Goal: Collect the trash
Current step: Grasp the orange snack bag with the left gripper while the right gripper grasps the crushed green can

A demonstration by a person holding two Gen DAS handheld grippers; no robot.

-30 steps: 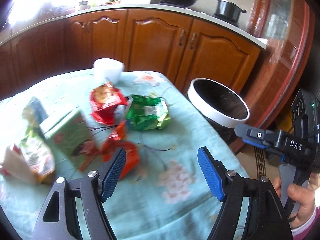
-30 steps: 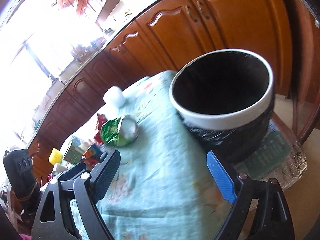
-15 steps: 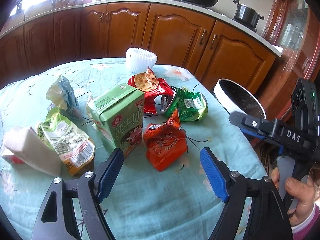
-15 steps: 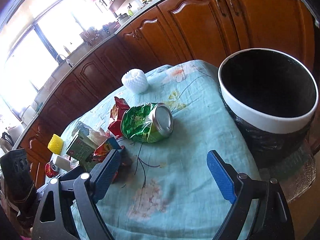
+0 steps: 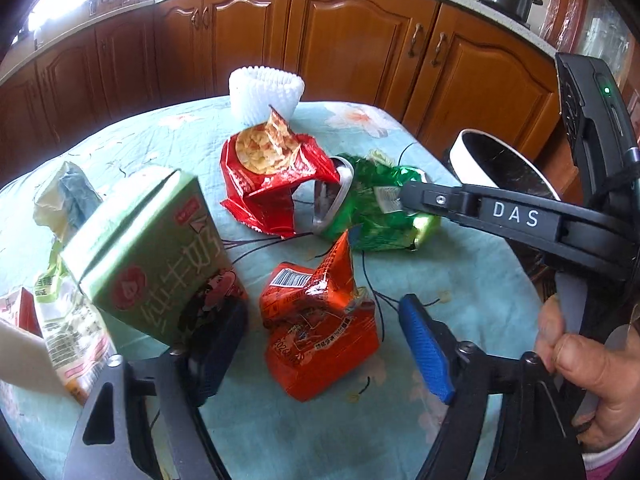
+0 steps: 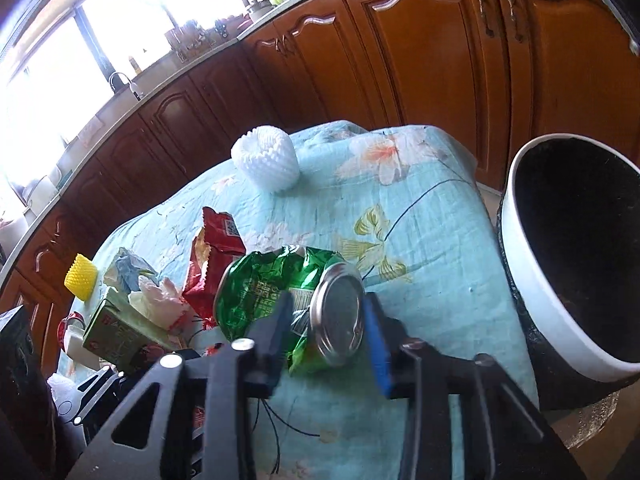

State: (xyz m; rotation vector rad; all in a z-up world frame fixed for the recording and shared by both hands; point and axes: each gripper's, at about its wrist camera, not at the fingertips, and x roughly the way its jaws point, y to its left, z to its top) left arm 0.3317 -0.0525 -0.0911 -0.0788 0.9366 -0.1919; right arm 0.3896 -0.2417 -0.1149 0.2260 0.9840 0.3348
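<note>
Right gripper [image 6: 326, 324] just closed on the green can [image 6: 296, 308], pads pressing its silver end, on the blue cloth [image 6: 420, 240] near the bin [image 6: 532, 280]. Left gripper [image 5: 320, 336] just narrowing but not gripping, straddling the orange packet [image 5: 320, 320], left finger against the green carton [image 5: 152, 248].

My table [image 5: 460, 280], under a pale blue cloth printed with flowers, carries the litter: a white foam fruit net [image 5: 265, 94] at the far edge, a torn red cracker wrapper [image 5: 272, 184], a crushed green can [image 6: 280, 304] beside it, an orange snack packet [image 5: 320, 320] nearest me, a tilted green milk carton [image 5: 152, 252], crumpled wrappers [image 5: 66, 200] to its left, and a yellow foam net [image 6: 81, 277].
</note>
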